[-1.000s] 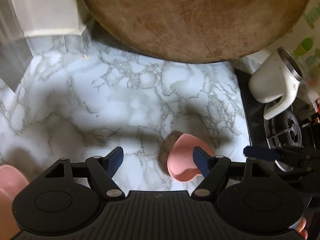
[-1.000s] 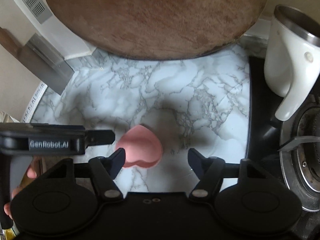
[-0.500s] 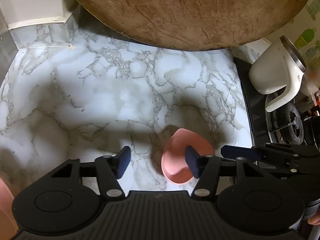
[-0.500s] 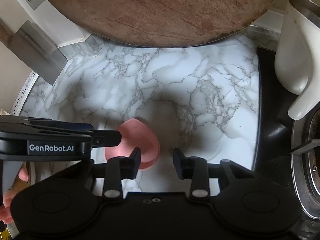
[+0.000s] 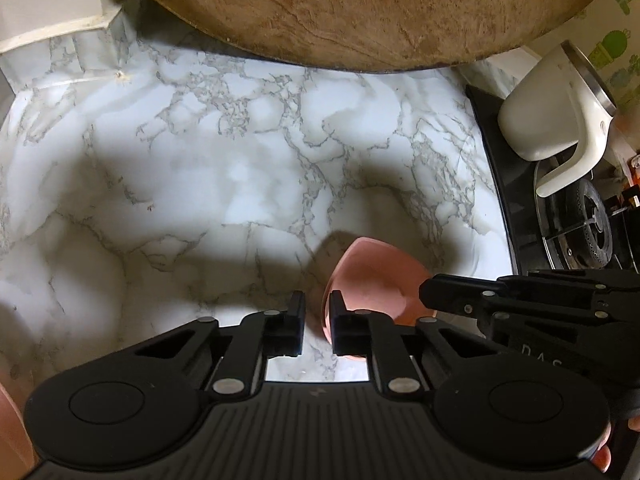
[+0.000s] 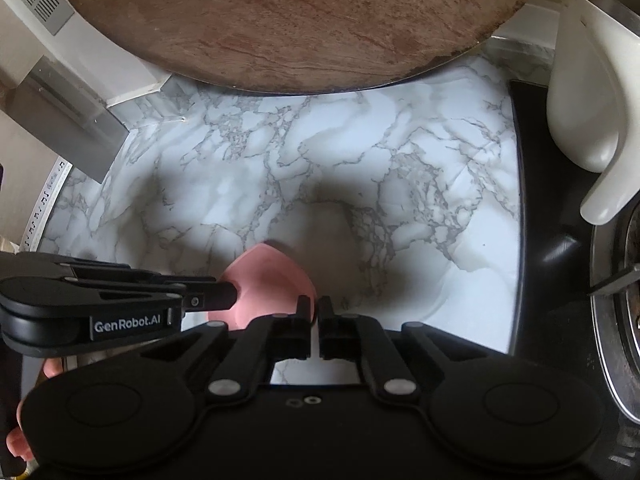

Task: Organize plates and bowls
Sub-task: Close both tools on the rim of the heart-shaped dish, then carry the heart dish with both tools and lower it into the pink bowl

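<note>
Two hand-held tools meet over a pink heart-shaped dish [image 5: 370, 280] on a marble-patterned worktop [image 5: 224, 168]: the left tool [image 5: 317, 312] has its fingers drawn nearly together across the dish's left rim, while the right tool [image 6: 315, 318] pinches the rim on the opposite side, its fingers all but touching. The dish sits at the near middle of the worktop, between both tools. A large round wooden board [image 6: 288, 20] stands behind, and a white kettle [image 5: 556, 120] rests on the black gas stove [image 5: 592, 224] to the right.
</note>
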